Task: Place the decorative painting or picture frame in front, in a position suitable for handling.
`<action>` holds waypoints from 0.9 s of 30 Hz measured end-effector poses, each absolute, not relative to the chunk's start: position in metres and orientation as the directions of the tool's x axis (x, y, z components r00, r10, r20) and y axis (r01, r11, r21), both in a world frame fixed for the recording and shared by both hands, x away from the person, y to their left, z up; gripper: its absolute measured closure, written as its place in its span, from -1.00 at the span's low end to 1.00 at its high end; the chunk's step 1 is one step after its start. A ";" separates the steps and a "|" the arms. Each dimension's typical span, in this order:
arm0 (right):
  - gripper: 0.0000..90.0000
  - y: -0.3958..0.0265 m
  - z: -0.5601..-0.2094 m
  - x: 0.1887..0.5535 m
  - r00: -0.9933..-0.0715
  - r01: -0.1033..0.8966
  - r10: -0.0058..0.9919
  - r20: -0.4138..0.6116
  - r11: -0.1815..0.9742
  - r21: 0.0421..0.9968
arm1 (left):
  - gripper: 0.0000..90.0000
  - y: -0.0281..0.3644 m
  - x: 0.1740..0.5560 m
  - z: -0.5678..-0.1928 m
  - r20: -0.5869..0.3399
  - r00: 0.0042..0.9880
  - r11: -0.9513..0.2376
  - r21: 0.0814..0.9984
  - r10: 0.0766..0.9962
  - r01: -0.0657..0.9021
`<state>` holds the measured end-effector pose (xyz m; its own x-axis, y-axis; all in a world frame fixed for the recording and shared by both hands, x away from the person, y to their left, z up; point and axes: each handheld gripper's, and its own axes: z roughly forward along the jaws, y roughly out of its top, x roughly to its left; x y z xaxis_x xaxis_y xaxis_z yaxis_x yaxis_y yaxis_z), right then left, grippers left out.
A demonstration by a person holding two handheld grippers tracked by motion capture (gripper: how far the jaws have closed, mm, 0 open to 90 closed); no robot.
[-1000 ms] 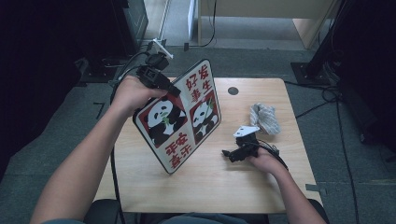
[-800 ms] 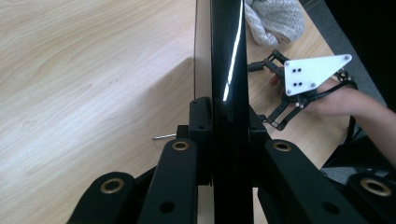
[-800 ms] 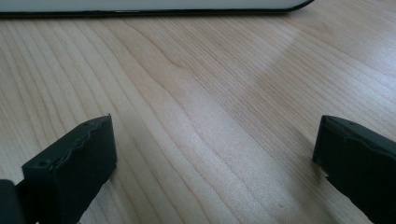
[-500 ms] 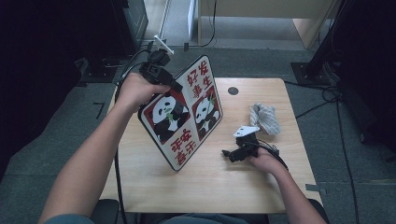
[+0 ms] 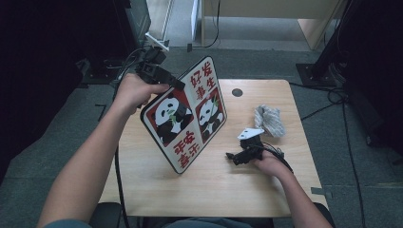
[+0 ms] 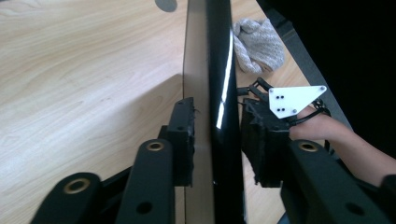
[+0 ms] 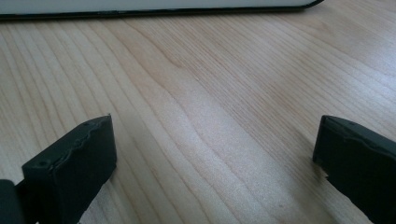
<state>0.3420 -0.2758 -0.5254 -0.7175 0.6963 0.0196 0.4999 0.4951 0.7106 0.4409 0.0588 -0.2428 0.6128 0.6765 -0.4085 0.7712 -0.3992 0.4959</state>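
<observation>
Nearest the person, the right gripper (image 5: 234,156) lay low on the wooden table (image 5: 214,190), held in the right hand (image 5: 268,164) toward the table's right side, with its white three-cornered plate (image 5: 250,133) on top. In the right gripper view its two black jaws stood wide apart with only bare wood grain between them, gripping nothing, and the lower edge of the panda board (image 7: 154,9) ran across the top of that view, near but apart from the jaws. Farther in, the panda board (image 5: 185,116) stood tilted on the table, one lower corner resting on the wood near the middle and its printed face, with two pandas and red characters, turned up toward the high camera. The left gripper (image 5: 177,85) met the board at its upper left edge, with the left hand (image 5: 133,90) wrapped around the tool. In the left gripper view the board's edge (image 6: 212,93) ran straight up between the jaws; these had just been opening, the left pad (image 6: 184,135) lay close against the board's pale back, and a narrow gap showed at the glossy front, so the grip looked loosened and not pressing. Beyond the right hand, a crumpled grey cloth (image 5: 270,121) lay near the table's right edge, and a dark round hole (image 5: 237,92) sat near the far edge.
</observation>
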 end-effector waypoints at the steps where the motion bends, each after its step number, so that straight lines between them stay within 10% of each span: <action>1: -1.00 -0.276 -0.525 0.342 -0.717 0.500 0.696 0.020 0.495 0.711 | 0.39 0.062 0.439 -0.243 -0.414 0.612 -0.392 0.502 0.674 0.771; 27: -1.00 -0.276 -0.525 0.342 -0.718 0.500 0.696 0.020 0.495 0.711 | 0.09 0.106 0.379 -0.235 -0.343 0.681 -0.366 0.644 0.647 0.672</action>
<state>0.3420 -0.2758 -0.5254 -0.7179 0.6958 0.0198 0.4996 0.4952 0.7107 0.3785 0.1056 -0.2352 0.6807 0.6474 -0.3428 0.6721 -0.3657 0.6439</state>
